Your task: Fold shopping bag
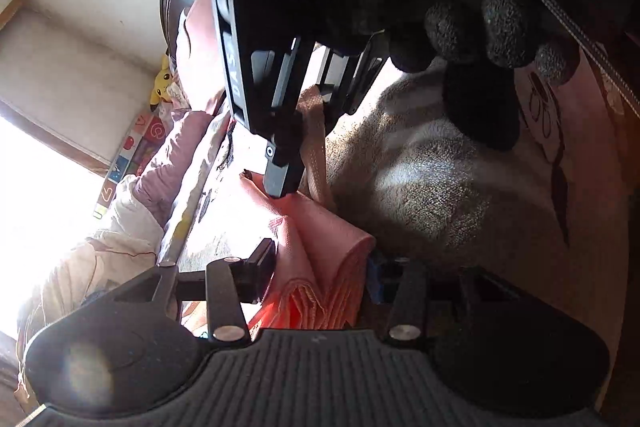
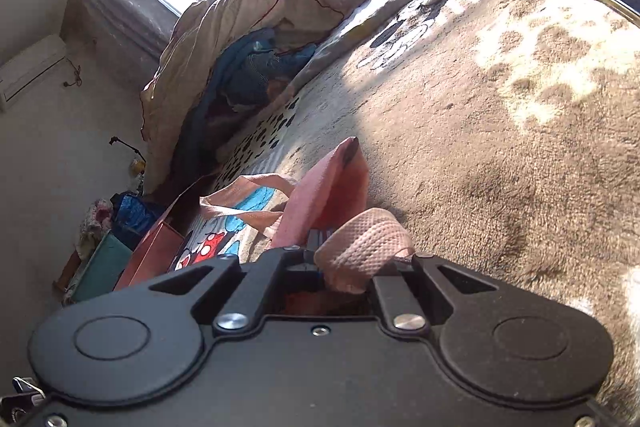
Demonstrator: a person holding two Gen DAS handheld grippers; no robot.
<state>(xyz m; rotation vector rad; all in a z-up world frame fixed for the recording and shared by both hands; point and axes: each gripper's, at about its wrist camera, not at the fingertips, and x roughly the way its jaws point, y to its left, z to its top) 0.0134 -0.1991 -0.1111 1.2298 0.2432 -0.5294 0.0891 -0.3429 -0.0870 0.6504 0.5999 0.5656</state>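
Left hand-held gripper (image 1: 320, 277), lower centre of frame, is clamped on the bag (image 1: 320, 247). Right hand-held gripper (image 1: 296, 147), directly above, pinches its strap (image 1: 316, 143); bag spans between them.

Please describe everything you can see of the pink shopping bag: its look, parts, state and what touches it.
The pink woven-fabric shopping bag lies partly folded on the beige fleece blanket, its layers bunched in pleats. Its colour is salmon pink, with paler webbing handles. The left gripper is shut on the bunched layers; the right gripper pinches the bag near a handle. In the right wrist view, one handle loops over that gripper and a corner of the bag stands up.
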